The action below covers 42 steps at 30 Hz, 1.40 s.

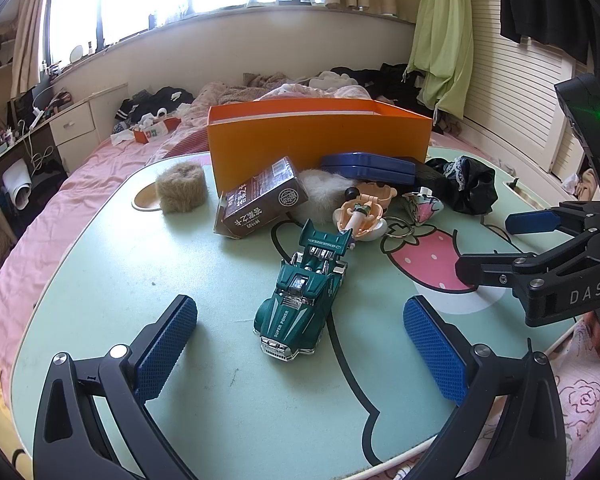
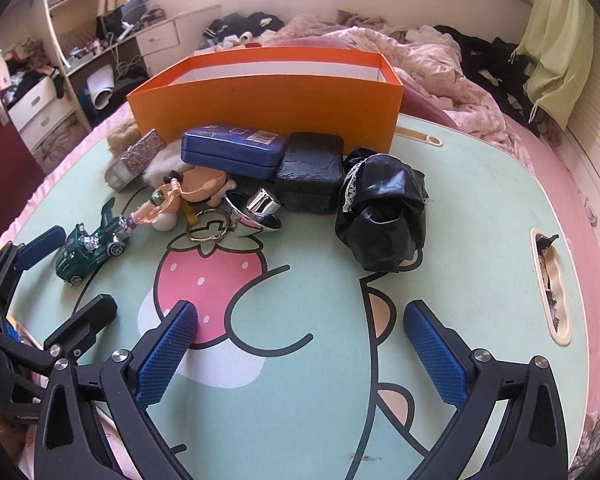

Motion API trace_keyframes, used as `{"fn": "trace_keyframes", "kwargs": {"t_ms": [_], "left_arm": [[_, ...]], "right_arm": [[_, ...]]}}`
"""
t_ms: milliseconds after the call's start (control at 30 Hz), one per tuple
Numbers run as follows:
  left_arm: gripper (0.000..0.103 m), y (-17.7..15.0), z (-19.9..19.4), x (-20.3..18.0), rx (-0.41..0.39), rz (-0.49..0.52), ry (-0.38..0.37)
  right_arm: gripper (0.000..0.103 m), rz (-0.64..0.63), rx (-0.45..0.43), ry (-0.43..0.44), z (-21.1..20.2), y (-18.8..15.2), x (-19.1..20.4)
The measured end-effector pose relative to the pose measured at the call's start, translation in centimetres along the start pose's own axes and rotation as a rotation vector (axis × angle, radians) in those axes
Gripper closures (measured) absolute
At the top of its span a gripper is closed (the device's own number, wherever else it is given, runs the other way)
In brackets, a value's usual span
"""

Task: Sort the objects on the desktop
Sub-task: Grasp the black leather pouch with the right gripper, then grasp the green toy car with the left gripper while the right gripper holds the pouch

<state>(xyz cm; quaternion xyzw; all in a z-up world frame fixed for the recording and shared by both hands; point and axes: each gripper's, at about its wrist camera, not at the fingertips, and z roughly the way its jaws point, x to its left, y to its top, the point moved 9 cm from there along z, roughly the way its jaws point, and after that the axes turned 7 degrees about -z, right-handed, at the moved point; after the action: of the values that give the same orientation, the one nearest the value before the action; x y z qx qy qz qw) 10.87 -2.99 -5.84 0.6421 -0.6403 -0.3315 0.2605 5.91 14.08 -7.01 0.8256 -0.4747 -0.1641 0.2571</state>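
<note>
A green toy car (image 1: 300, 300) stands on the mint table (image 1: 140, 280), just ahead of my open, empty left gripper (image 1: 300, 344). Behind it lie a brown carton (image 1: 260, 204), a peach doll toy (image 1: 360, 216), a blue tin (image 1: 368, 166), a black scrunchie (image 1: 468, 188) and an open orange box (image 1: 316, 136). In the right wrist view my right gripper (image 2: 300, 348) is open and empty above the strawberry print. Ahead of it are the black scrunchie (image 2: 384, 216), a black case (image 2: 312, 172), the blue tin (image 2: 236, 148), a key ring (image 2: 208, 228) and the car (image 2: 92, 248).
A furry brown band (image 1: 180, 188) stands by a cup hole at the table's left. The table sits on a pink bed (image 1: 40, 220) with piled clothes behind. A slot (image 2: 552, 280) opens in the table's right edge. The left gripper (image 2: 32, 276) shows in the right wrist view.
</note>
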Motion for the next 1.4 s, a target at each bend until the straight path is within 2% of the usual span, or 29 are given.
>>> {"fn": "trace_keyframes", "kwargs": {"t_ms": [67,167,333,533,700,733,767,800,1000,1233,1400], "left_arm": [[0.000,0.0,0.0,0.0,0.000,0.000,0.000],[0.000,0.0,0.0,0.0,0.000,0.000,0.000],[0.000,0.0,0.0,0.0,-0.001,0.000,0.000],[0.000,0.0,0.0,-0.1,-0.002,0.000,-0.001],[0.000,0.0,0.0,-0.1,-0.002,0.000,-0.001],[0.000,0.0,0.0,0.0,-0.002,-0.001,-0.001],[0.000,0.0,0.0,0.0,-0.003,-0.001,-0.001],[0.000,0.0,0.0,0.0,-0.003,-0.001,-0.001],[0.000,0.3,-0.2,0.3,-0.015,-0.017,0.010],[0.000,1.1,-1.6,1.4,-0.071,-0.129,-0.084],[0.004,1.6,-1.6,1.5,-0.057,-0.156,-0.158]], "right_arm": [[0.021,0.008,-0.022,-0.007,-0.4,0.1,-0.2],[0.033,0.040,-0.051,0.010,-0.9,0.3,-0.7],[0.034,0.128,-0.118,0.018,-2.2,1.3,-2.9],[0.034,0.125,-0.105,-0.047,-2.0,3.1,-5.1],[0.034,0.154,-0.079,-0.025,-0.5,4.6,-6.0],[0.044,0.170,-0.071,0.002,0.0,4.6,-6.0],[0.067,0.186,-0.063,0.028,0.5,4.6,-6.1],[0.073,0.201,-0.053,0.045,0.7,4.4,-6.2],[0.074,0.231,-0.117,0.094,-1.1,3.5,-6.4],[0.074,0.259,-0.178,0.084,-3.8,2.4,-7.4],[0.074,0.284,-0.177,0.086,-4.0,2.0,-8.1]]}}
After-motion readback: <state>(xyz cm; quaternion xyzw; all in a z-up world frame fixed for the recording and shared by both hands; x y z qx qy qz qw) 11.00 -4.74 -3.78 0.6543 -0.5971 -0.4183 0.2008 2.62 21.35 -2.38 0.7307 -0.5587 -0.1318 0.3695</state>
